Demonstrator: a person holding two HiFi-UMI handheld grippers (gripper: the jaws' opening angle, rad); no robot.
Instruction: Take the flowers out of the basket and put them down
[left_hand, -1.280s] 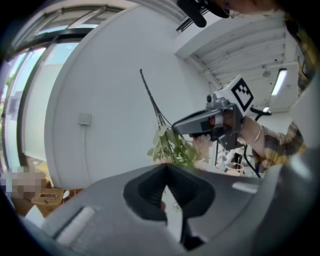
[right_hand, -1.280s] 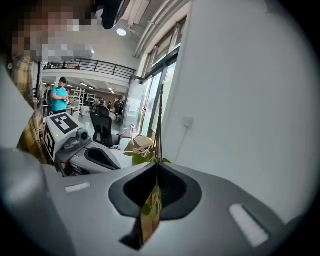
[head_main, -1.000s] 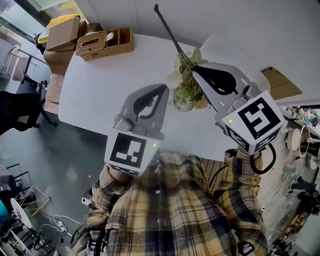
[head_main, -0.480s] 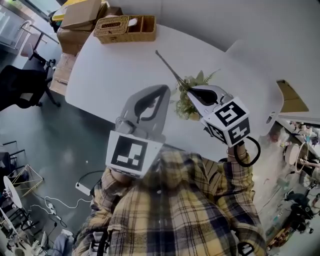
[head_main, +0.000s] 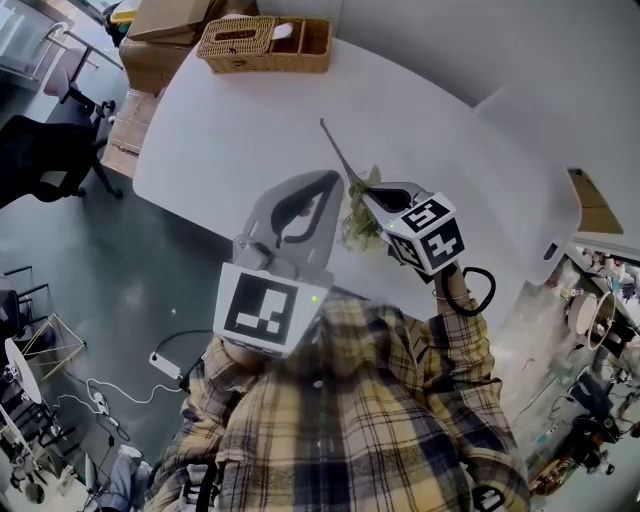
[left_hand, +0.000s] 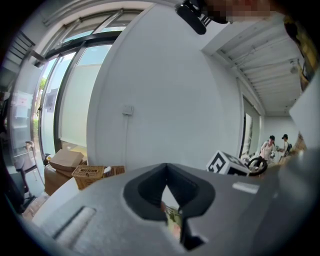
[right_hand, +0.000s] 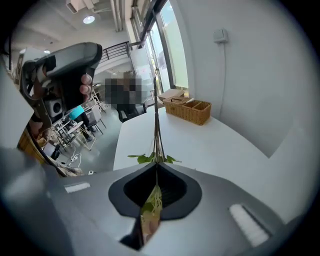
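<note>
My right gripper is shut on a flower sprig's thin dark stem, low over the white table. The stem juts beyond the jaw tips toward the far side, and its green leaves hang beneath the jaws. In the right gripper view the stem runs forward from the closed tips of my right gripper, with small leaves spreading there. The woven basket stands at the table's far edge, also seen as the basket. My left gripper hovers beside the sprig, its tips touching in the left gripper view, holding nothing.
Cardboard boxes are stacked on the floor past the basket. A black office chair stands left of the table. A cable and power strip lie on the floor near my feet. Two people stand far off.
My right gripper has sunk toward the table with the sprig, and the stem now tilts lower. The left gripper has shifted only a little beside it.
</note>
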